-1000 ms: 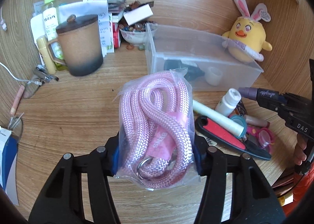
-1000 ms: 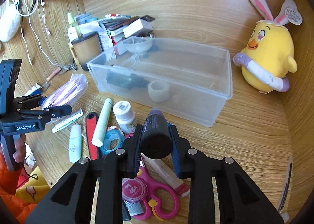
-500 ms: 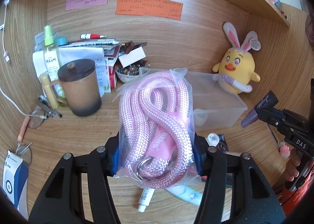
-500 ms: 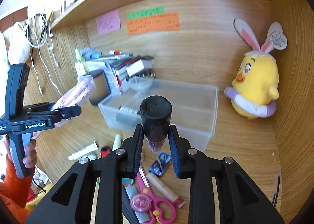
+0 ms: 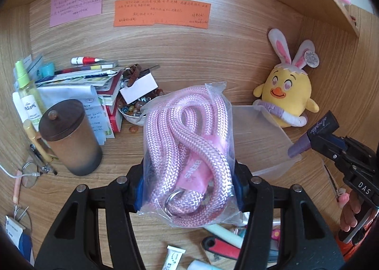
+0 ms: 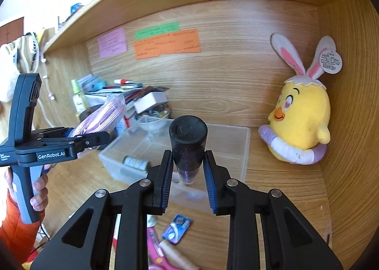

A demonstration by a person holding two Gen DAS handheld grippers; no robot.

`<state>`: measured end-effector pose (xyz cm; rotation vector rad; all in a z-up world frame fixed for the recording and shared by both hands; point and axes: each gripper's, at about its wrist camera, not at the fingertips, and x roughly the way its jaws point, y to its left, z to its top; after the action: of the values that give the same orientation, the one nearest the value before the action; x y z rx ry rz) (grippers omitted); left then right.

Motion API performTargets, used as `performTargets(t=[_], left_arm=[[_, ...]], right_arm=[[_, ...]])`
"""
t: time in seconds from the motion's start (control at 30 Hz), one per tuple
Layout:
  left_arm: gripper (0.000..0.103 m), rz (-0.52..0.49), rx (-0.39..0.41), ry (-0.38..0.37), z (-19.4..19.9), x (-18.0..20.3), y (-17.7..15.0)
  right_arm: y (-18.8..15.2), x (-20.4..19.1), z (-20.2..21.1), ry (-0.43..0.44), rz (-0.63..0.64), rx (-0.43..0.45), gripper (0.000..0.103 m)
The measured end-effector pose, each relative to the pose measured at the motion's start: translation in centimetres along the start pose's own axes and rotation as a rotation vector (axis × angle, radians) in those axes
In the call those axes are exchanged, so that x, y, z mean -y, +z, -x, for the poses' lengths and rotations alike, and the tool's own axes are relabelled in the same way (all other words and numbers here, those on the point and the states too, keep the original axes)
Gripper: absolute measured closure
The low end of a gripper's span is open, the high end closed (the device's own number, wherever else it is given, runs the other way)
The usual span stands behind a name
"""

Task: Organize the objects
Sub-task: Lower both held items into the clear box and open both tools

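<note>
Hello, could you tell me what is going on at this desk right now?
A person is tidying a cluttered desk with a handheld gripper in each hand. The left gripper is clamped on a bagged pink rope, and the right gripper grips a dark-capped bottle. Both are held in the air above the clear plastic bin, which already holds a few small items.

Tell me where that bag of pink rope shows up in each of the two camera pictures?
Left wrist view: bagged pink rope fills the centre, clamped in the left gripper.
Right wrist view: it sits at the left edge.
Shared landmark: yellow chick plush.
</note>
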<state>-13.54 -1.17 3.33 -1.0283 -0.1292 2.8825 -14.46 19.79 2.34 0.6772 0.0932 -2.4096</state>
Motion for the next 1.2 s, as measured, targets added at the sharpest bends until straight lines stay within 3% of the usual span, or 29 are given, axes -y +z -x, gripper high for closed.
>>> performTargets(t=[0.37,0.7,0.87,1.03,1.1,1.2], left_arm=[[0.047,-0.071,-0.112,0.001,-5.0,2.2,0.2],[0.047,-0.073,-0.173,-0.022,-7.4,2.9,0.8],[0.045,-0.073,-0.186,-0.035,-7.6,3.1,0.8],[0.032,-0.086,-0.119,-0.018,-5.7,3.3,1.1],[0.021,-0.092,-0.082,-0.024,-4.4,3.3,1.4],[0.015,-0.111,-0.043,-0.019,-2.7,3.4,1.5]], right_arm=[[-0.7,1.3,-5.3,-0.113,-0.016,-0.095,0.079],[-1.2,-0.5,-7.2,-0.094,0.035,-0.125,0.079],[-1.1,-1.2,-6.6,-0.093,0.049,-0.1,0.054],[-1.0,-1.6,-5.8,-0.078,0.06,-0.086,0.045],[-1.1,-1.7,-5.4,-0.072,0.061,-0.083,0.044],[-1.0,-1.8,-4.7,-0.057,0.059,-0.082,0.043]])
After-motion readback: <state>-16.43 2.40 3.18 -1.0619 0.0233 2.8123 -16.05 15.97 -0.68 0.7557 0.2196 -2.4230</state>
